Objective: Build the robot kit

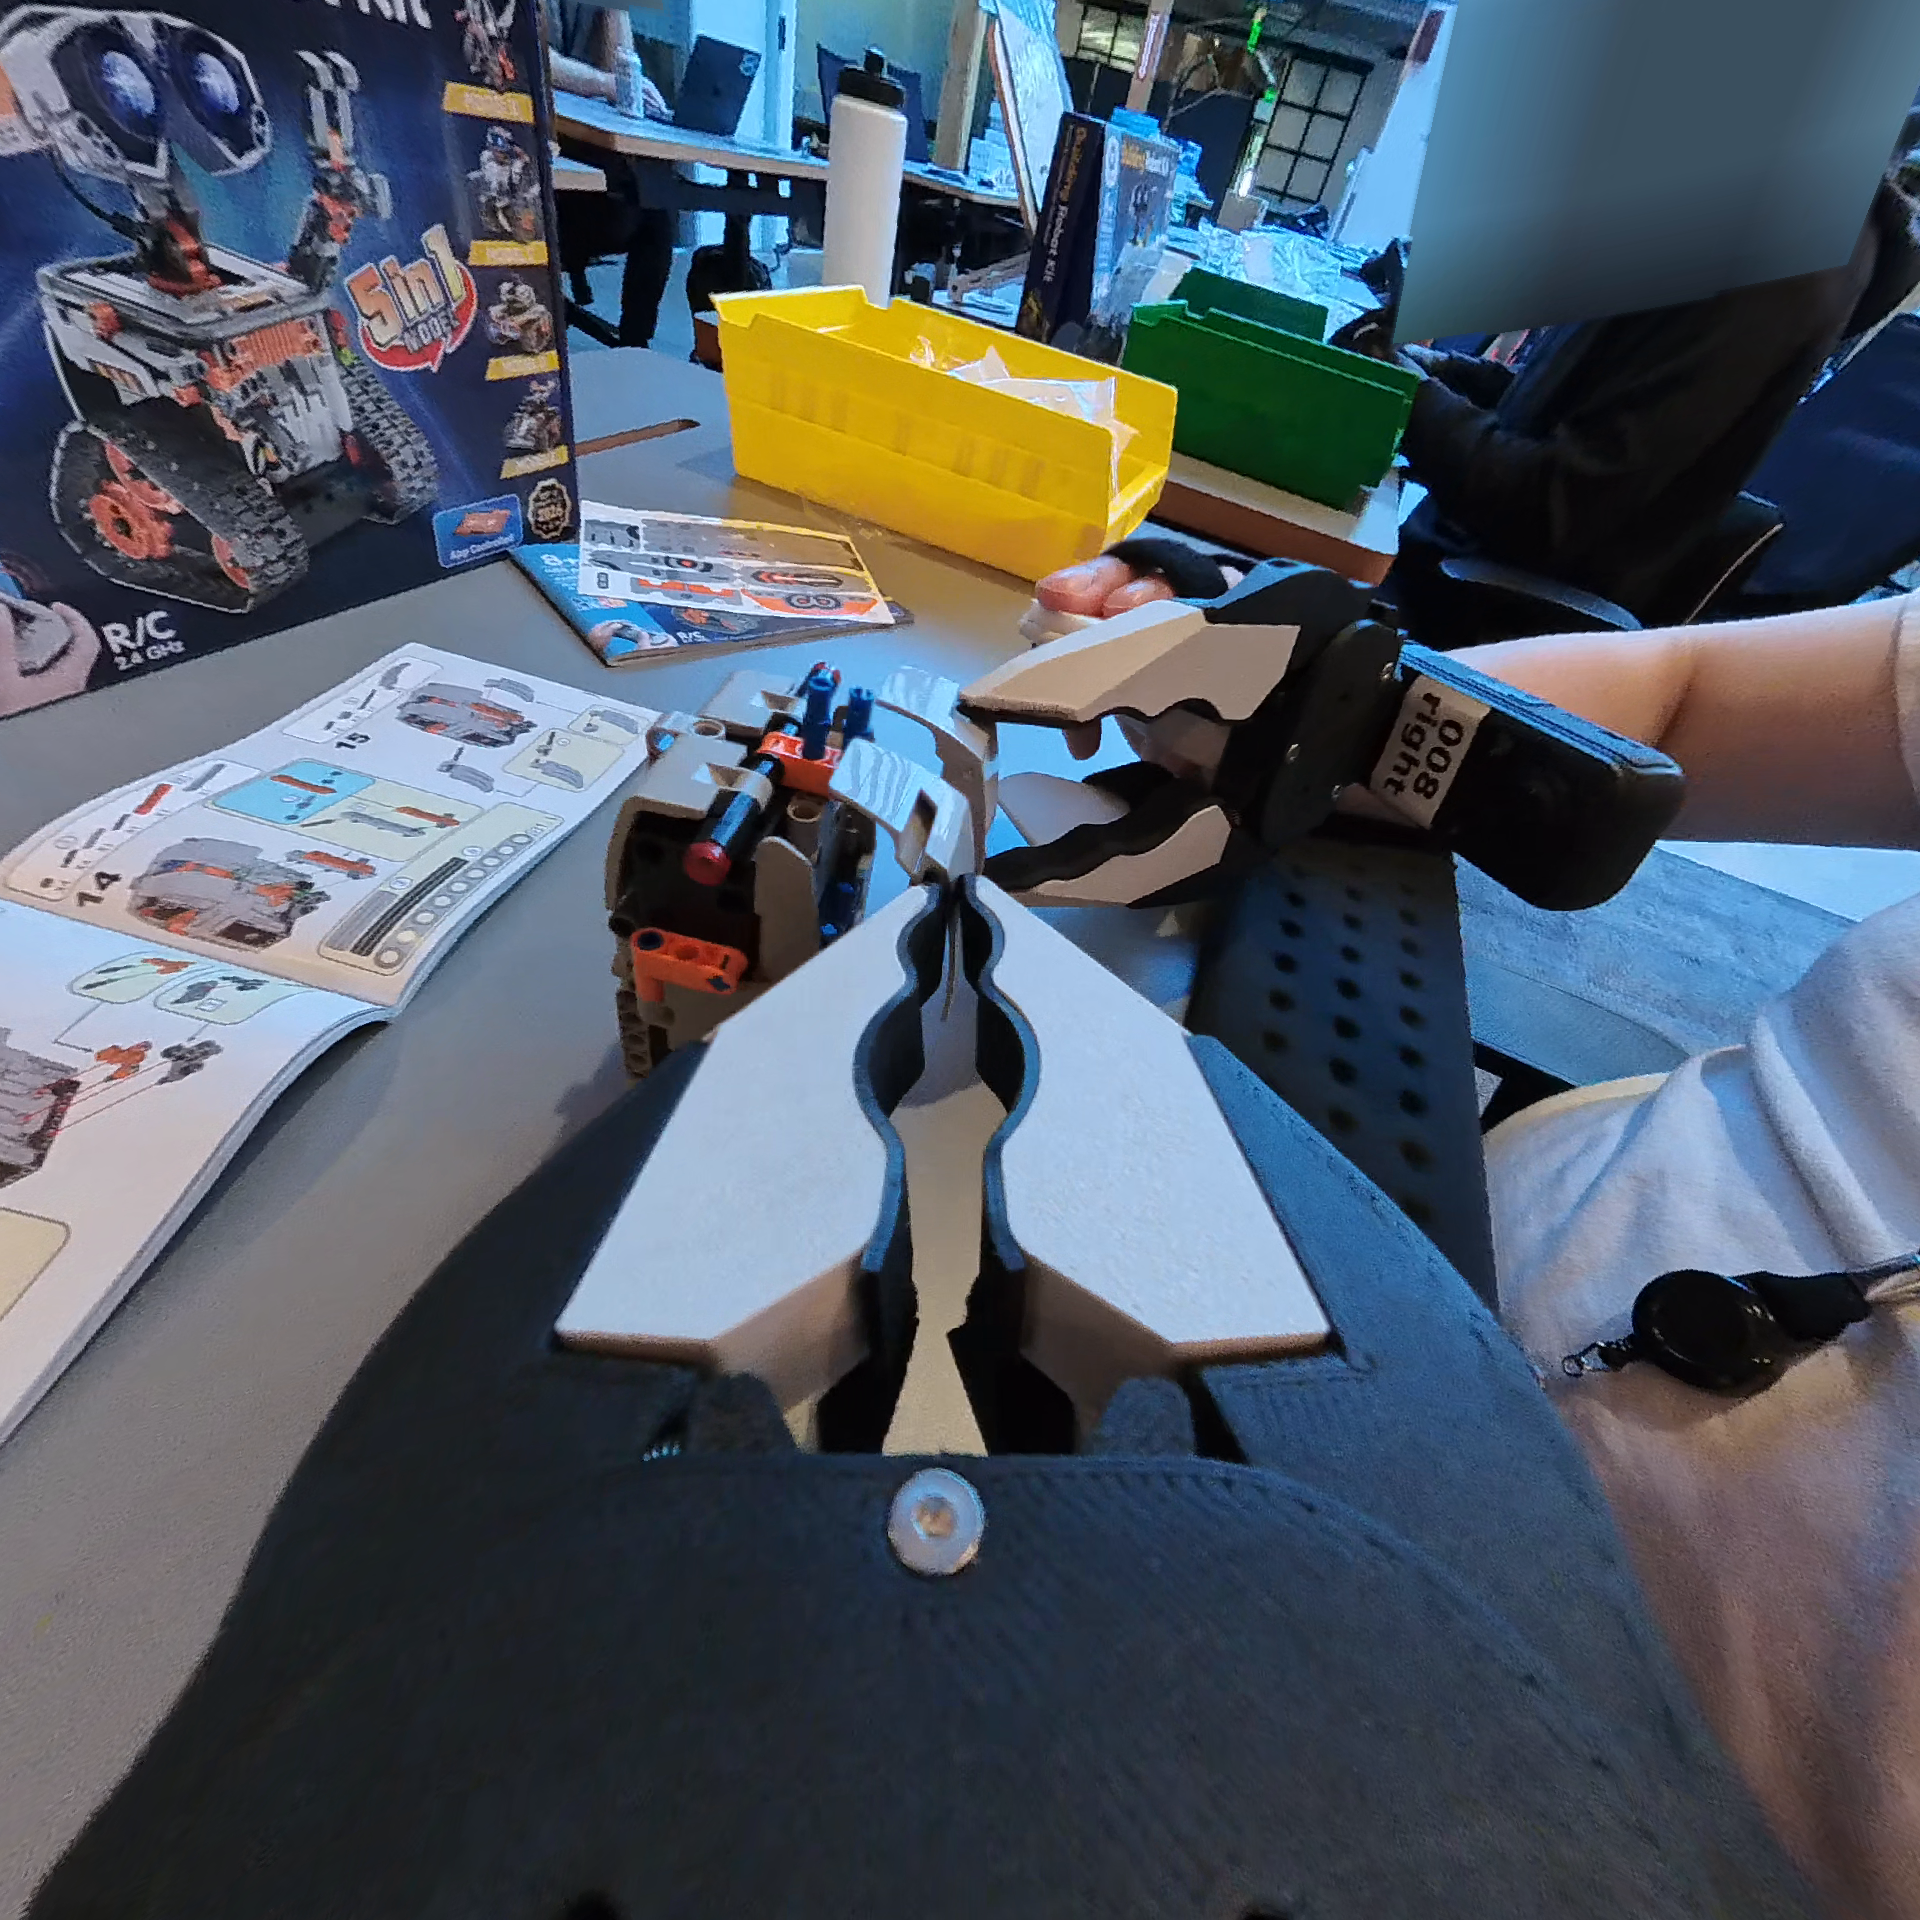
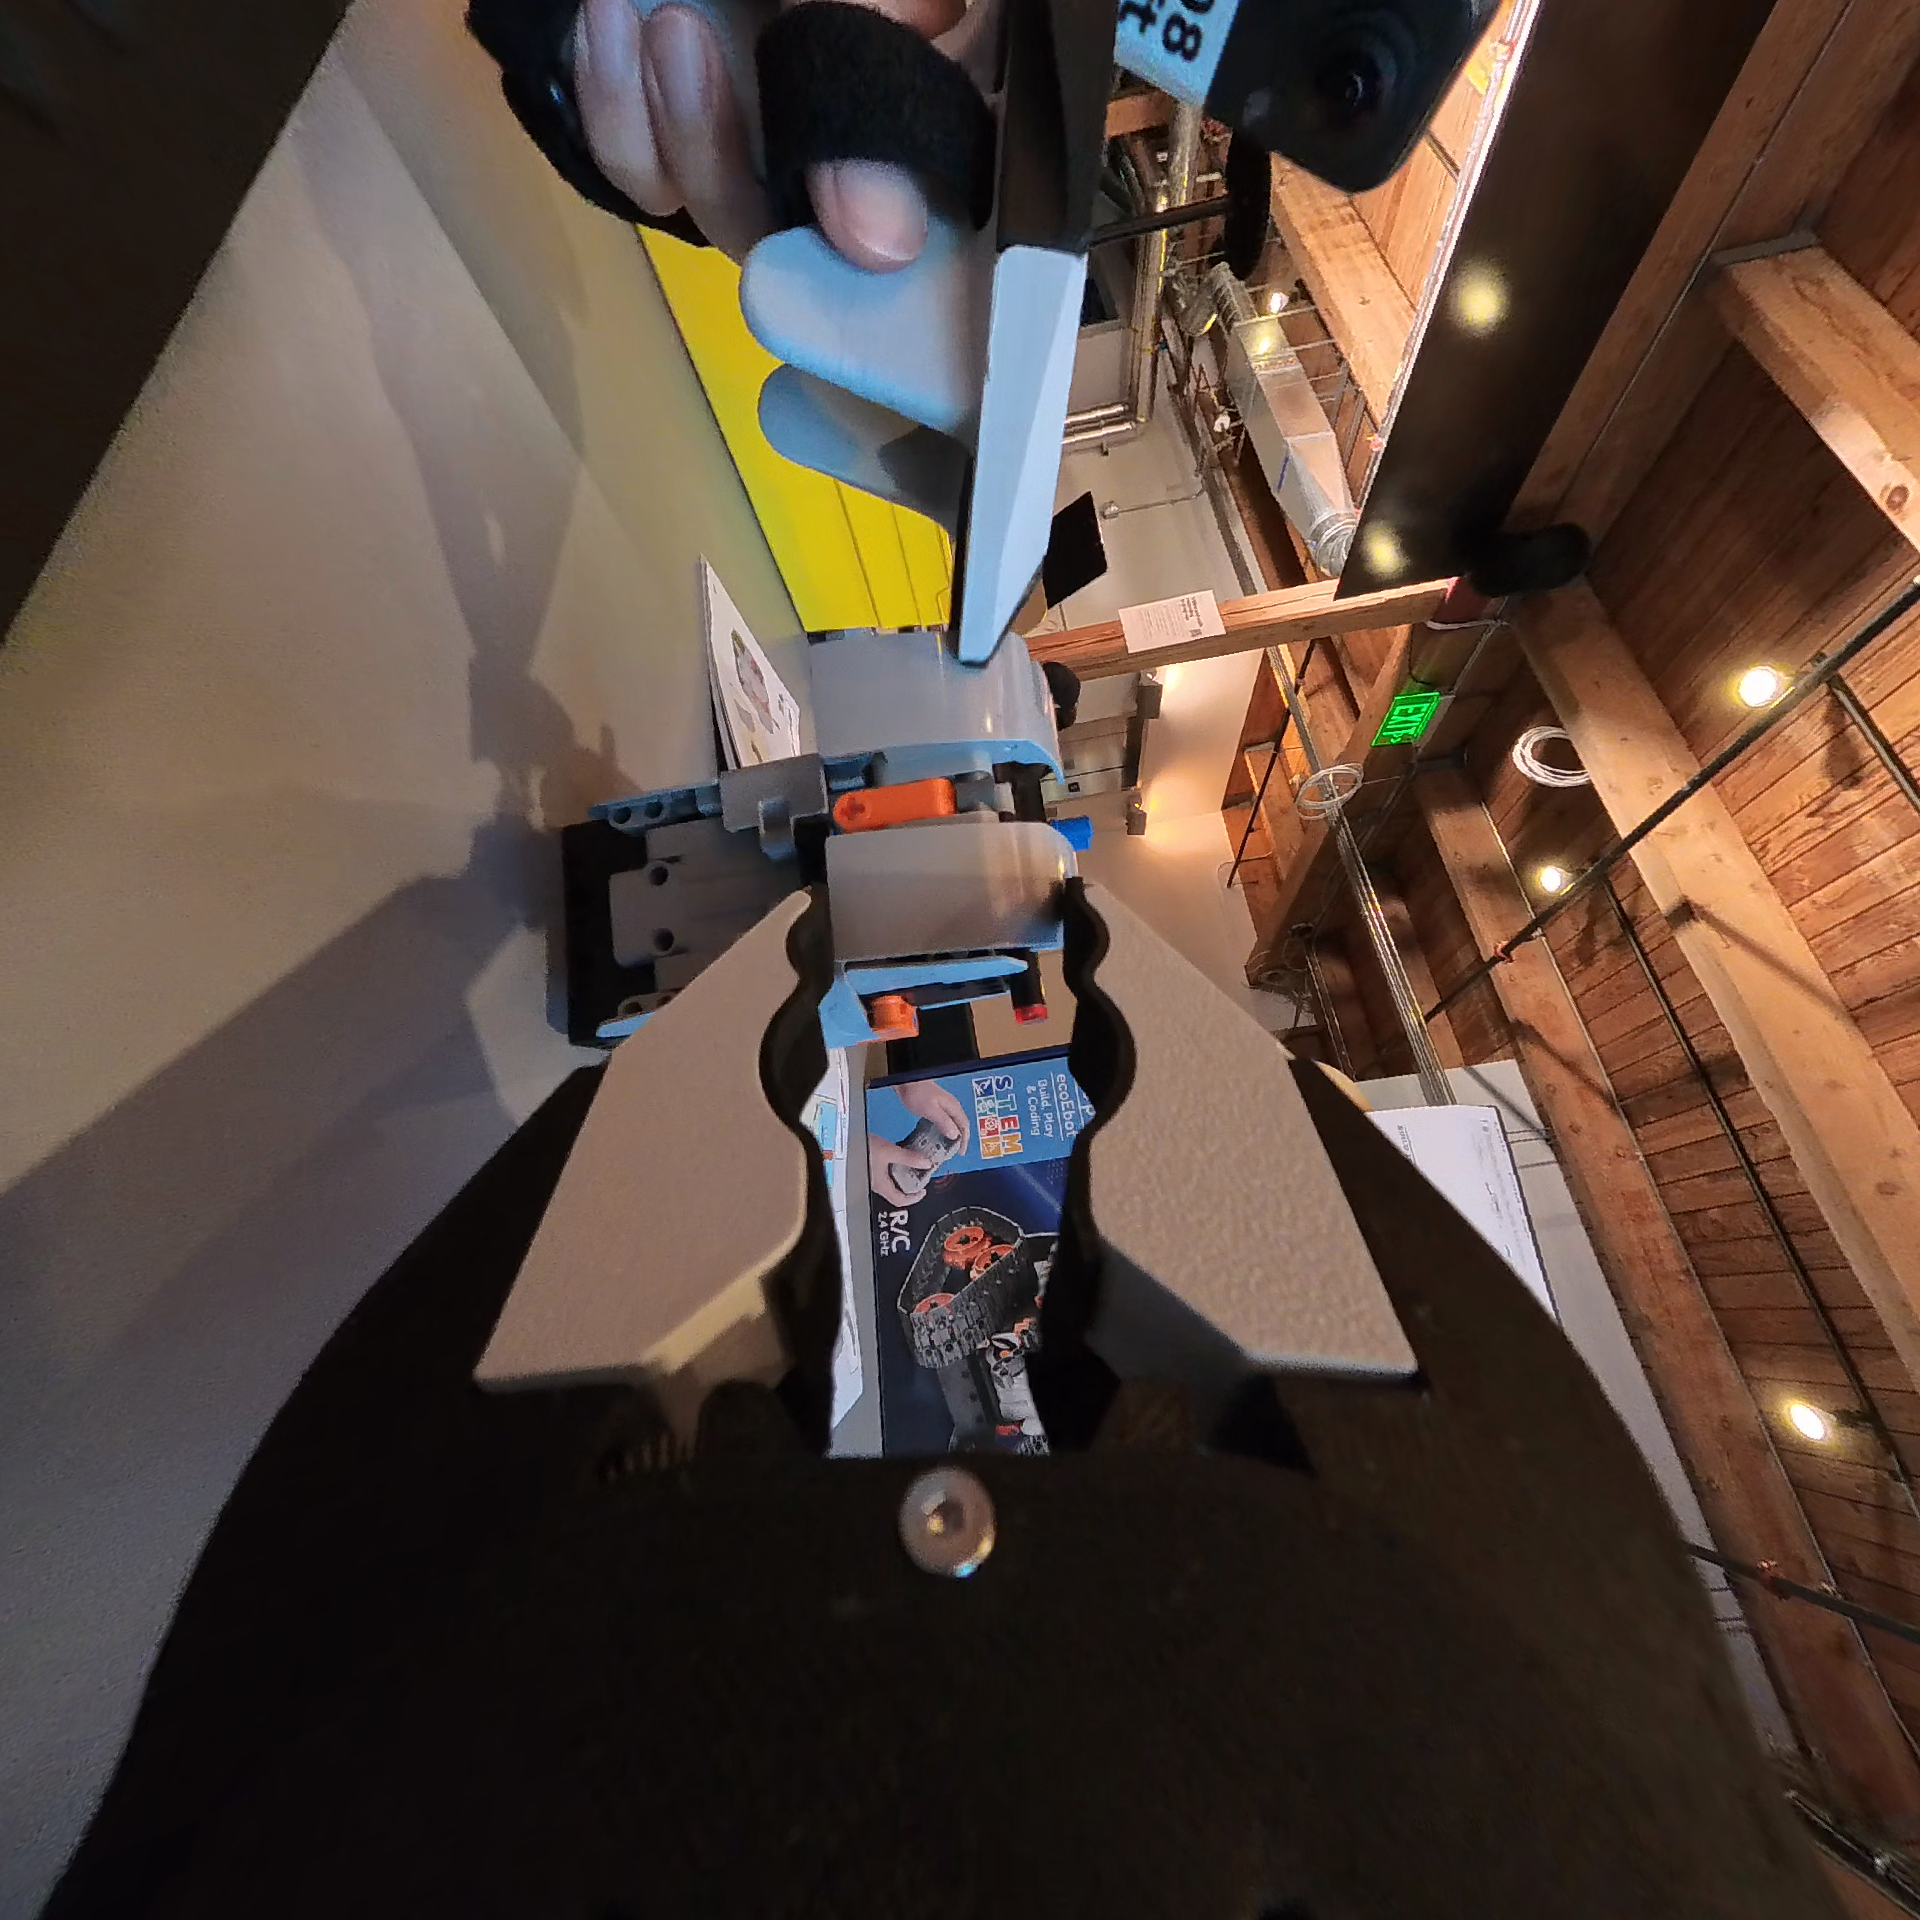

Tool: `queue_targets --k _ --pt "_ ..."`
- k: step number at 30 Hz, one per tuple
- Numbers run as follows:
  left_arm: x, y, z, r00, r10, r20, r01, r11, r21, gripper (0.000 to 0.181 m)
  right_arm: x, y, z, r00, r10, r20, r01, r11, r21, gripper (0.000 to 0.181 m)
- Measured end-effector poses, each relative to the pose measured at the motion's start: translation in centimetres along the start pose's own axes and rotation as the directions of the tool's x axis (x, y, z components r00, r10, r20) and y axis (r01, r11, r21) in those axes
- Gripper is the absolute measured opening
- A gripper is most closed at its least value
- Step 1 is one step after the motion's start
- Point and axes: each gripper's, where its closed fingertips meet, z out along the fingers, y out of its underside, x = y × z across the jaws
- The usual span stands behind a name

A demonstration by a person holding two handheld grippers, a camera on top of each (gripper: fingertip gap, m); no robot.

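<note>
Busy workshop w/ timber ceiling and spot lamps; other desks and a white bottle (image 1: 862,197) sit well behind the brick model (image 1: 748,852), which stands on a grey table (image 1: 416,1195).

Far left of the model, behind it: a big toy box (image 1: 239,312), upright, w/ a tracked robot pictured on it. Left of the model, near it: an instruction booklet (image 1: 260,831) lying open, step drawings showing. Behind the model, a little left: a small leaflet w/ a sticker sheet (image 1: 717,582) on top.

The model is a chunky block of grey and black bricks w/ orange connectors, blue pins and a red-tipped black axle. It looks part-built: core and two grey curved panels are on, but no tracks, head or arms like the box picture, and pins stick up bare.

In front of the model: the left gripper (image 1: 961,894), fingers pinched nearly together at the tips on the thin edge of a grey curved panel (image 1: 914,810) at the model's right end.

Right of the model: the right gripper (image 2: 940,904), turned on its side, a person's hand (image 1: 1101,587) on its handle. Its fingers stand partway apart, one each side of a curved panel; they look to be gripping it, tho contact on one side is hard to confirm.

Behind and right of the model: a yellow bin (image 1: 935,457) w/ clear bags inside, then a green bin (image 1: 1268,405) farther right.
</note>
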Motion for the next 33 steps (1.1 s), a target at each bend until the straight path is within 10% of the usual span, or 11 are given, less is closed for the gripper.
queue_targets --k 33 --pt "-1.6 0.0 0.7 0.999 -0.032 0.019 0.031 0.997 0.065 0.0 0.5 0.5 1.2 0.999 0.033 -0.042 -0.036 0.995 -0.091 0.068"
